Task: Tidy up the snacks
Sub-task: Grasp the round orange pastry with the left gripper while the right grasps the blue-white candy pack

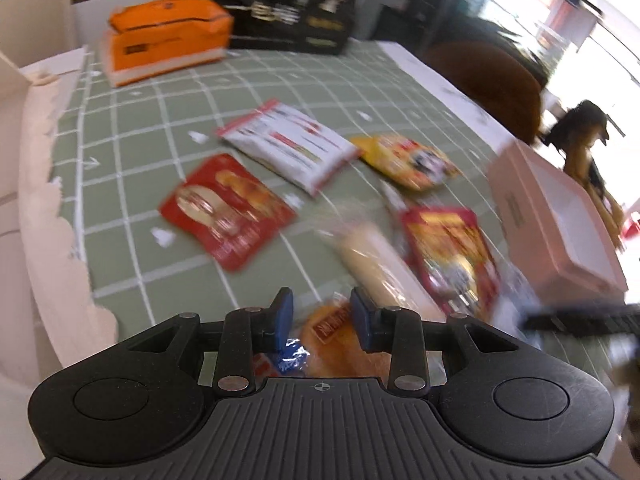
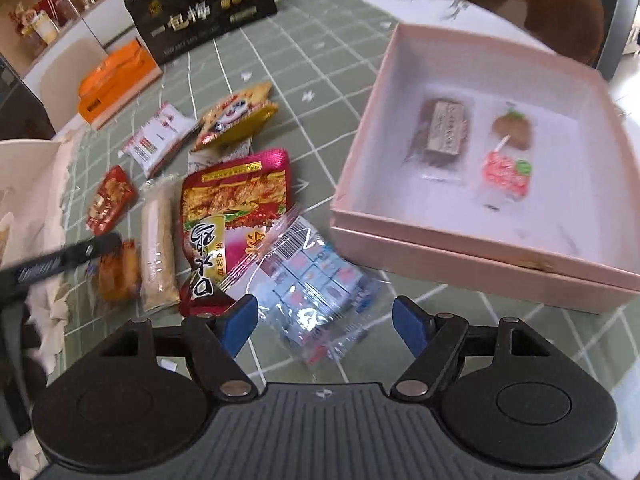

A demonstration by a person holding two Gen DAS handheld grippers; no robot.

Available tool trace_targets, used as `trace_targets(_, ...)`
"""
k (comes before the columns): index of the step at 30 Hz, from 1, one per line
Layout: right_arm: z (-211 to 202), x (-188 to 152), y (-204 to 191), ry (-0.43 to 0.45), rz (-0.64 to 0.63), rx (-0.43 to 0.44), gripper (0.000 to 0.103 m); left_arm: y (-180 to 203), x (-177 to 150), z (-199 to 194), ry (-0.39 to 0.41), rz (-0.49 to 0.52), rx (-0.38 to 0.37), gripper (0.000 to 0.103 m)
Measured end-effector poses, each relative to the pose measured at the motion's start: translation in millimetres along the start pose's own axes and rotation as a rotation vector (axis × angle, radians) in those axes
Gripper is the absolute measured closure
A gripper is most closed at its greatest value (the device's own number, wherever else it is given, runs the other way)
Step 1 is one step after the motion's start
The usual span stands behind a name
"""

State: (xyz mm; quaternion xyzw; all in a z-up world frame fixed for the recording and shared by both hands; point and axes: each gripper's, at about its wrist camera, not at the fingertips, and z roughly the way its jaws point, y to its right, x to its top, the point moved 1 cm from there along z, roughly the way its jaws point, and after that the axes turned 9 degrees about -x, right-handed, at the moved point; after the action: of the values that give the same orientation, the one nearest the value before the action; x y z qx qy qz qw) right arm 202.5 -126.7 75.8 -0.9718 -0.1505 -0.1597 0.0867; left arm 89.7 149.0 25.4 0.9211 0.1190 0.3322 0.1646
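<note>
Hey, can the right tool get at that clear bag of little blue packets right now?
Probably yes. The right tool is open, and the clear bag lies flat on the green cloth just ahead of its fingers, with nothing on top of it.

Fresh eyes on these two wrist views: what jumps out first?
The open pink box at right, white inside, holds a dark wrapped bar and a red-and-white candy packet. Left of it, loose snacks litter the green grid tablecloth, led by a big red pouch. A clear bag of small blue-white packets lies just ahead of the right gripper, jaws open.
</note>
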Motion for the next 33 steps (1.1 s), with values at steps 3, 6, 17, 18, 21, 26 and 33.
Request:
trace_targets(3,11.9,7.4,-10.7,0.016,-0.009,-0.012,0.024,12.4,-14.5,-4.5,-0.025,0.052,-0.013,0.063)
trace_targets(6,16.9,8.2,-19.4,0.045,-0.030,-0.047,0.018,21.9,-24.8,-8.3,-0.041,0.105,-0.024,0.058)
trace_targets(17,-1.5,-23.7,12.0,0.039,-0.025,-0.055,0.037,62.4,-50.3,-5.3,-0.157,0.290,0.045,0.041)
trace_targets(18,-3.1,-26.6,16.0,0.045,-0.029,-0.058,0.037,66.6,-52.0,-1.1,-0.174,0.306,0.072,0.040)
trace_targets(21,-4.3,-34.9,26.0,0.074,-0.032,-0.036,0.035,74.6,-51.7,11.1,-0.217,0.316,0.132,0.036)
trace_targets(26,-0.6,-39.4,25.8,0.104,-0.063,-0.032,0.025,81.0,-40.7,22.4,-0.217,0.254,0.177,0.037)
trace_targets(33,-0.2,-39.7,29.7,0.114,-0.059,-0.021,0.018,89.5,-52.7,18.8,-0.178,0.237,0.189,0.039)
